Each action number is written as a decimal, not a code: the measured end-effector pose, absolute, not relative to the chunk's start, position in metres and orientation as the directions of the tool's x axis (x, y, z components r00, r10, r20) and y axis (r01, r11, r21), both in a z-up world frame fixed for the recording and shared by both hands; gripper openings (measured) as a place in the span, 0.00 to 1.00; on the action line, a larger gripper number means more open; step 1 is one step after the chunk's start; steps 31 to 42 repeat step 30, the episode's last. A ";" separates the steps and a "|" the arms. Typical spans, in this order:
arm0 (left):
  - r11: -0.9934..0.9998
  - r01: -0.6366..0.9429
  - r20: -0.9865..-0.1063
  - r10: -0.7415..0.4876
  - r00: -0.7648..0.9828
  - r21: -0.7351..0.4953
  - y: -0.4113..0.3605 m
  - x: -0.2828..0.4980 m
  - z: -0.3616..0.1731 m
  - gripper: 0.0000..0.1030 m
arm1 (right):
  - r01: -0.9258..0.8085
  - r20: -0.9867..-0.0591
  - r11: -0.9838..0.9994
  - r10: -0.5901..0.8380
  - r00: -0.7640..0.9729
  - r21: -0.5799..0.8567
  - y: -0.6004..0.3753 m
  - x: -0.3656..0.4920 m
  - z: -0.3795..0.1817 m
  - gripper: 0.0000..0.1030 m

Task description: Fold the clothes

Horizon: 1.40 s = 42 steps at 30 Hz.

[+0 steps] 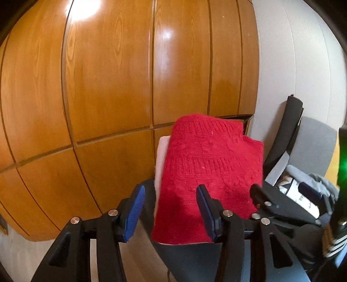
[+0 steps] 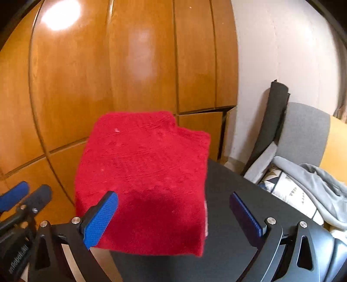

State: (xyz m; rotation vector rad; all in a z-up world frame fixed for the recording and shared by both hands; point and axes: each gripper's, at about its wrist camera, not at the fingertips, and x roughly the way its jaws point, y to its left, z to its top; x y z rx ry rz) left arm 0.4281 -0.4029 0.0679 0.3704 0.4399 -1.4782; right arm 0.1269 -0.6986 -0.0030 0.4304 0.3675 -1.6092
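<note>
The left gripper fills the bottom of its own view, its blue-padded fingers spread apart; the near edge of the folded red knit sweater lies between them, but the pads do not press on it, so the tool is released. The right gripper likewise stands wide, its blue pads on either side of the sweater's near part without closing on it, also released. The sweater lies folded into a thick, roughly square bundle on a dark round table, overhanging the table's near-left edge in the right wrist view; ribbed bands run across its top layer. A pale pink or white layer shows along its left side in the left wrist view, though whether that is a lining or a separate garment cannot be told. To the right of the table stands a grey upholstered chair with a black padded piece leaning against the wall beside it. On the chair lie a grey hooded garment and a white patterned cushion or cloth under it. Behind everything runs a glossy orange-brown wooden wardrobe with vertical panel seams, meeting a white wall on the right. A bright lamp reflection shines on the wardrobe's upper left.
</note>
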 end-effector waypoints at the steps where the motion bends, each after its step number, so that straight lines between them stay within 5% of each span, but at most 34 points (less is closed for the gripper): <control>1: 0.059 0.998 -0.503 -0.863 0.036 -0.031 -0.403 0.428 0.067 0.48 | 0.996 -0.482 -0.084 -0.874 -0.064 0.020 -0.697 0.127 -0.002 1.00; 42: 0.042 0.997 -0.529 -0.849 0.000 -0.068 -0.404 0.430 0.063 0.48 | 0.999 -0.517 -0.052 -0.855 -0.038 0.012 -0.676 0.129 -0.004 1.00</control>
